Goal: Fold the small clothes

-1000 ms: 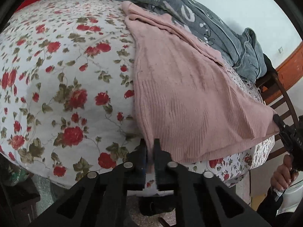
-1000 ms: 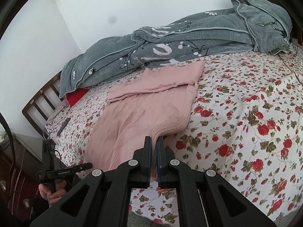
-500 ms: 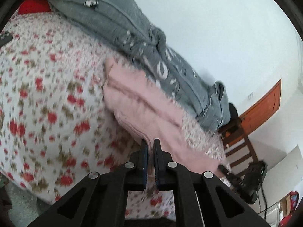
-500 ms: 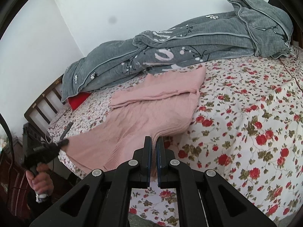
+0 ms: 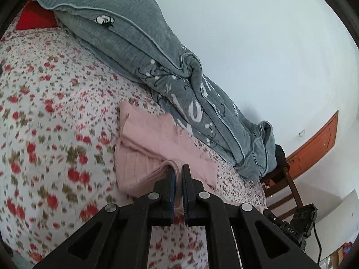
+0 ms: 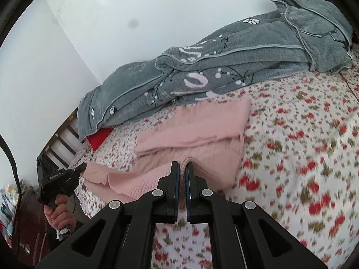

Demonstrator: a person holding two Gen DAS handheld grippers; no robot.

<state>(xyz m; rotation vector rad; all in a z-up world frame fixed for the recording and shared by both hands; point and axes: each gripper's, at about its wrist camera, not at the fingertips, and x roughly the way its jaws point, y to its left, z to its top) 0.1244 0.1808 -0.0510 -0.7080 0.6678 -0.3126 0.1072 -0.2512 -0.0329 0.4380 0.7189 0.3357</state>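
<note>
A pink knitted garment (image 5: 154, 143) (image 6: 202, 132) lies on the flowered bedsheet (image 5: 44, 123) (image 6: 303, 145), its far part folded flat. My left gripper (image 5: 177, 168) is shut on one near corner of its hem, with pink knit bunched between the pads. My right gripper (image 6: 183, 164) is shut on the other near corner. Both corners are lifted off the bed and the hem hangs stretched between them. In the right wrist view the left gripper (image 6: 80, 168) shows at the far left, held by a hand (image 6: 59, 213), with the pink edge at its tip.
A crumpled grey quilt (image 5: 161, 67) (image 6: 224, 67) lies along the wall behind the garment. A red pillow (image 5: 36, 19) (image 6: 98, 137) sits by the wooden headboard (image 6: 60, 141). A wooden chair (image 5: 285, 179) stands past the bed's far end. White walls surround the bed.
Both grippers have risen and carried the garment's near hem up and toward the quilt. The garment, spread long before, now looks shorter, its near part lifted off the bed.
</note>
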